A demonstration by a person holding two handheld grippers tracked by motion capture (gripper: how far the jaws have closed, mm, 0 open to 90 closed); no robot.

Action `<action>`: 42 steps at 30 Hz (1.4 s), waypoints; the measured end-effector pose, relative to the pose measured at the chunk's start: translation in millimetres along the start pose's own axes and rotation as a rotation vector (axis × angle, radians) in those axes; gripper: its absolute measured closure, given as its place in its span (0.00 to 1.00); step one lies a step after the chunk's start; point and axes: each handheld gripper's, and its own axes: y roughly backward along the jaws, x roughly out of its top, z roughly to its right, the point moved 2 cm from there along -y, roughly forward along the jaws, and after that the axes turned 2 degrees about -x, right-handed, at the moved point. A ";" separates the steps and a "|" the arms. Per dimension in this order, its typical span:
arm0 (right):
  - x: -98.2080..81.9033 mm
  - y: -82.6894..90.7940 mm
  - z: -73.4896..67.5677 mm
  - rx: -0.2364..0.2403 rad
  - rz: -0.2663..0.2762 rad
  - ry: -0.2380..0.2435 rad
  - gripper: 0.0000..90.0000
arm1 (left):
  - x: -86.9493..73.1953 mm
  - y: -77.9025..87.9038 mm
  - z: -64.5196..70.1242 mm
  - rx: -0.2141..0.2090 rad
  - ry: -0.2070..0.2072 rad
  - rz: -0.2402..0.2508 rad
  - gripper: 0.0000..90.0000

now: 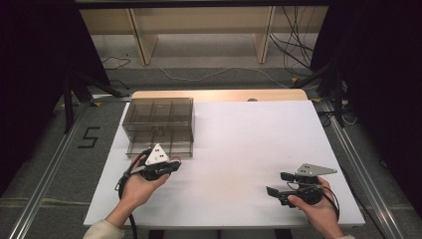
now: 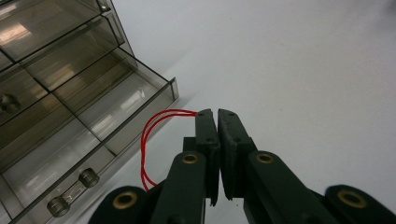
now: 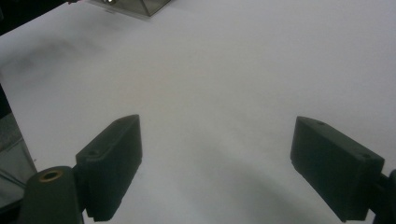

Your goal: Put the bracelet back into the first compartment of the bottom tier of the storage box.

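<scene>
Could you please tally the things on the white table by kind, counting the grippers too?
Drawer boxes: 1
Red loops: 1, pinched in the left gripper
Grippers: 2, the left shut, the right gripper open
Total: 4

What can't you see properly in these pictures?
- Left gripper, left gripper view: a red loop runs from its shut tips; where the far end goes is hidden behind the jaw.
- Smoky plastic drawer box, high view: whatever lies inside is too small and dim to tell.
- Same box, right gripper view: cut off by the top edge.
- Right gripper, right gripper view: both open jaws are cut off by the bottom edge.
</scene>
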 end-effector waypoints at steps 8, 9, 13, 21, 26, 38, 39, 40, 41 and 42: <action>0.1 0.0 0.1 -0.001 0.000 0.000 0.19 | -1.6 3.1 -6.0 0.019 0.008 0.000 0.97; 0.1 0.0 0.1 -0.001 0.001 0.000 0.19 | -1.8 3.4 -6.6 0.021 0.011 0.000 0.97; 0.0 0.0 0.1 -0.001 0.000 0.000 0.19 | -2.4 4.2 -8.8 0.025 0.013 -0.002 0.97; 0.1 0.0 0.1 -0.003 0.000 -0.002 0.19 | -3.3 6.5 -13.8 0.039 0.015 -0.006 0.97; 0.2 0.2 0.0 -0.004 -0.002 -0.006 0.19 | -3.6 8.1 -16.5 0.049 0.019 -0.003 0.97; 0.1 0.4 0.0 -0.004 -0.002 -0.005 0.19 | -4.9 13.6 -25.8 0.081 0.029 0.000 0.97; 0.1 0.3 0.0 -0.005 -0.002 -0.005 0.19 | -4.9 13.6 -25.8 0.081 0.029 0.000 0.97; 0.1 0.3 0.0 -0.005 -0.002 -0.005 0.19 | -5.0 14.1 -26.5 0.082 0.030 0.001 0.97; 0.0 0.1 0.5 -0.004 -0.001 0.001 0.19 | -5.2 14.6 -27.1 0.084 0.032 0.001 0.97; -0.1 0.0 0.4 -0.004 -0.002 -0.001 0.19 | -5.3 15.0 -27.9 0.087 0.031 0.003 0.97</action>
